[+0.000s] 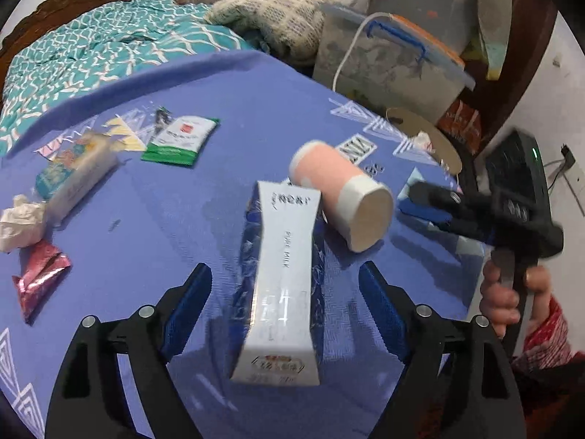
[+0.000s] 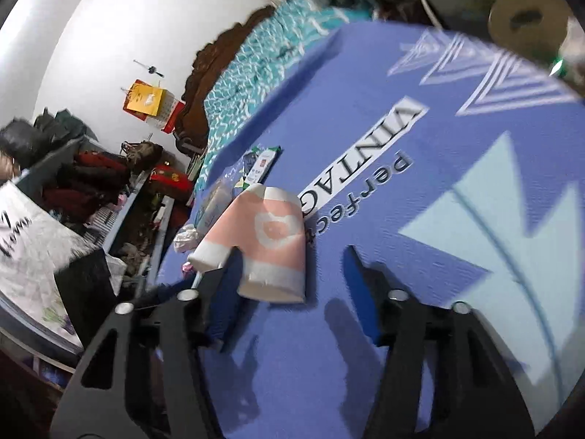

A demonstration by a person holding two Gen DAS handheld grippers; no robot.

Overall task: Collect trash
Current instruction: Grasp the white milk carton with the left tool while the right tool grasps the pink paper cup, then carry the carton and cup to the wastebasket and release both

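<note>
On the purple tabletop [image 1: 157, 212] in front of me, the trash is gathering into a cluster: a milk carton [image 1: 281, 292] lies between the spread fingers of my left tool [image 1: 285, 292], and a pink paper cup [image 1: 342, 199] lies on its side right against the carton's far end. My left tool's pads stand clear of the carton on both sides, so nothing is pinched there. My right tool [image 2: 292, 278] is also spread and empty, with the cup just ahead of it and toward its left finger; from the left wrist view I see it off at the tabletop's right edge.

More trash sits well apart on the left: a green sachet [image 1: 181, 139], a long wrapped packet [image 1: 75, 175], a crumpled white tissue [image 1: 20, 225] and a pink foil wrapper [image 1: 40, 278].

I judge these two pieces to be set down at the collection spot, with the gathering only partly done. My next move calls for swinging a tool over to the far pieces, lining its fingers across one, probably the foil wrapper or tissue, and closing gently, since both are light and will slide.
</note>
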